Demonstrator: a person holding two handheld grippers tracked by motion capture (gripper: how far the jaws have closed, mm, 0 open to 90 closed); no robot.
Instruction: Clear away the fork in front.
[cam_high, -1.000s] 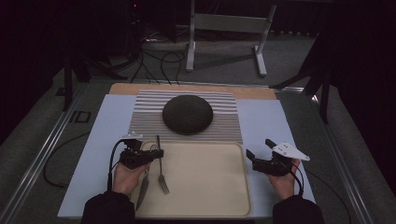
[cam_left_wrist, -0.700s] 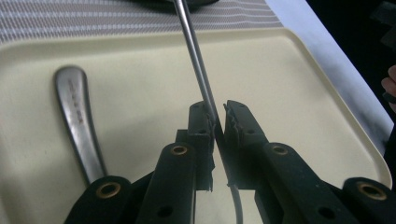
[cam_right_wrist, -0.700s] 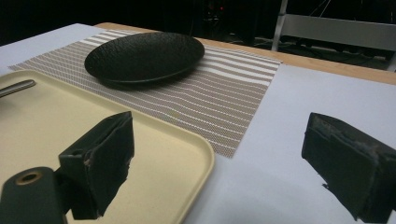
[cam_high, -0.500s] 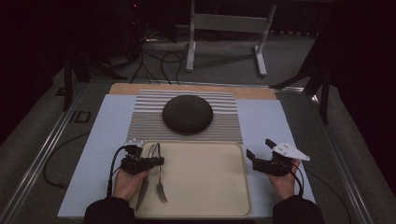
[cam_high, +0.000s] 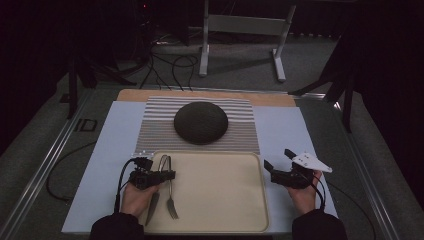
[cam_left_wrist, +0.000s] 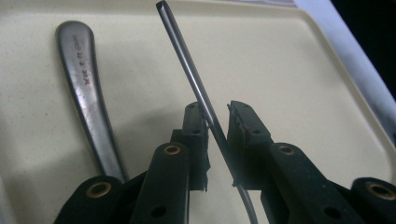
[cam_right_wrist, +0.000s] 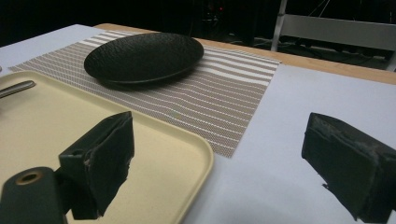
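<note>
Left tongs (cam_left_wrist: 216, 122) loosening around thin steel fork (cam_left_wrist: 198, 88), which stands edge-on between the jaws: stiff, light, slippery; pinch mid-handle. Right tongs (cam_right_wrist: 233, 163) spread, nothing between.

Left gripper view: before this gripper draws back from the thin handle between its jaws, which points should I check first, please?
1. Left gripper has let go of the thin handle: ok. The jaws have just been opening, and a gap shows at one jaw, with the handle between them.
2. Thin handle rests on the tray: cannot tell; its far end looks raised.
3. Flat handle lies clear of the jaws: ok.
4. Right gripper is open and empty: ok.
5. Black plate sits on the striped mat, away from both grippers: ok.
</note>
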